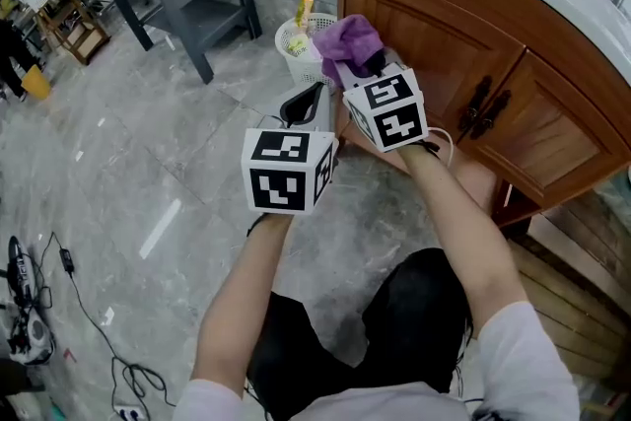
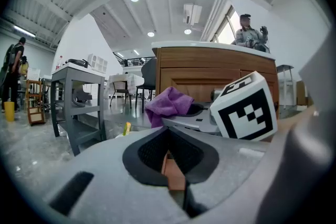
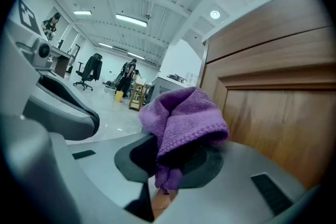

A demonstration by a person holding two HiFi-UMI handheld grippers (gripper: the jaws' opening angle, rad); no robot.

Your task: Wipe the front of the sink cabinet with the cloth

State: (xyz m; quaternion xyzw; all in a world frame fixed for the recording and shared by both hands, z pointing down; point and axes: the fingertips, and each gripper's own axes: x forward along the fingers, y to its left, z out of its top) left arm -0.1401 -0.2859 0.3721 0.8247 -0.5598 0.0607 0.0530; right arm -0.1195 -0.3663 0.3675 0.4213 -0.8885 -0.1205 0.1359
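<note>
Left forearm (image 1: pixel 242 296) and right forearm (image 1: pixel 463 222) nearest, both stretched forward and down toward the cabinet (image 1: pixel 434 30) on the right. Right hand-held gripper (image 3: pixel 170 162) is clamped on the purple cloth (image 3: pixel 184 115), which bunches over its jaw tips. Cloth sits at the cabinet's left door, near the left corner. Contact with the wood: probably just off or barely touching, can't confirm from these angles. Left hand-held gripper (image 1: pixel 304 104) is closed with nothing in it, just beside the right one on its near-left, idle. Progress: cloth is in hand and at the front. No streak or wiped patch visible, so I'd call wiping barely begun. Both doors and the top rail left to do.
</note>
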